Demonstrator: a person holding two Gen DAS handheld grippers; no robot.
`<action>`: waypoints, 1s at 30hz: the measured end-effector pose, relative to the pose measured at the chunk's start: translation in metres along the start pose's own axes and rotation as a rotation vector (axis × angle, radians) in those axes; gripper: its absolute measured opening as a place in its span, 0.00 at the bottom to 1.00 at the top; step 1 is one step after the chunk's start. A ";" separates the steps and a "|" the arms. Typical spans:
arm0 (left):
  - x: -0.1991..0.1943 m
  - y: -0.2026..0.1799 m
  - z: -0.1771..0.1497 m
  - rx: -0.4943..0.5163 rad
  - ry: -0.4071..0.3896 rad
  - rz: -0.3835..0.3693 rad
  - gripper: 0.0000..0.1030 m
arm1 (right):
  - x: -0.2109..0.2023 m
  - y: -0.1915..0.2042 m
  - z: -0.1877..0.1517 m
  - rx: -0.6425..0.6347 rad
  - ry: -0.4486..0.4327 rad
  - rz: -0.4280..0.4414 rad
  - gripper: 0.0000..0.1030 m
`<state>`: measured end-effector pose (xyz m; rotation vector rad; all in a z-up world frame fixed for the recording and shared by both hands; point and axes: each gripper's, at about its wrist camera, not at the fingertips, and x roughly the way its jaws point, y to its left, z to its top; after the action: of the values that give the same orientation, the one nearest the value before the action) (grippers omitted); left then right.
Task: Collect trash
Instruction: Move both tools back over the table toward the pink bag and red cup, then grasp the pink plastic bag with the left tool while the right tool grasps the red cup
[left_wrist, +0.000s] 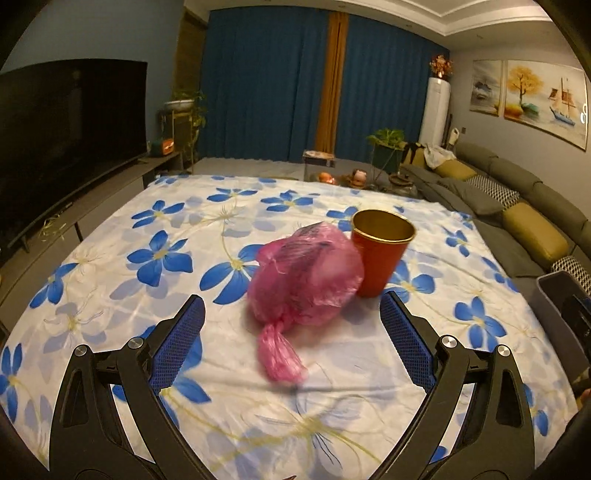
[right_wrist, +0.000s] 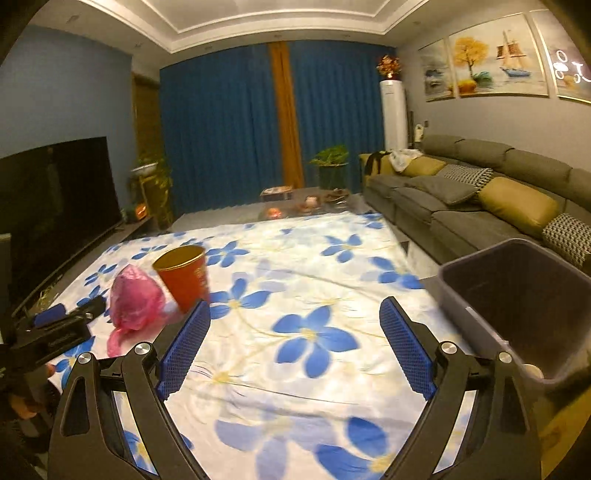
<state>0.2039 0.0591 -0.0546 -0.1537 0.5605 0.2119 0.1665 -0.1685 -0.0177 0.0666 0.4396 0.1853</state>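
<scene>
The left gripper (left_wrist: 291, 314) hangs with its jaws spread wide and empty, and the knotted pink plastic bag (left_wrist: 304, 275) lies on the floral-clothed table (left_wrist: 110, 266) just ahead of it, roughly centred between the blue pads, its twisted tail (left_wrist: 280, 356) pointing back toward the gripper. Touching the bag's far right side stands a red paper cup (left_wrist: 382, 251) with a gold lining, upright and seemingly empty. The bag looks light and soft, its film slippery and easily torn; the bunched neck by the knot is probably the firmest place to pinch, since squeezing the puffed body would merely collapse it. The cup is light and stiff at the rim but crushable at the wall, so a gentle grip on the rim suits it. The right gripper (right_wrist: 295, 325) is likewise wide apart and empty, with the grey bin (right_wrist: 476, 310) just to its right; a pale object at the bin's bottom is too blurred to identify.
</scene>
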 end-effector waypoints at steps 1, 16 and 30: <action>0.005 0.000 0.000 0.002 0.004 0.000 0.91 | 0.003 0.003 0.000 0.000 0.002 0.005 0.87; 0.085 0.010 0.013 -0.054 0.155 -0.118 0.74 | 0.062 0.049 0.005 -0.055 0.080 0.044 0.87; 0.087 0.041 0.022 -0.169 0.163 -0.185 0.14 | 0.110 0.106 0.005 -0.111 0.134 0.103 0.87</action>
<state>0.2769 0.1172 -0.0863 -0.3877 0.6865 0.0669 0.2487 -0.0435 -0.0484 -0.0326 0.5589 0.3170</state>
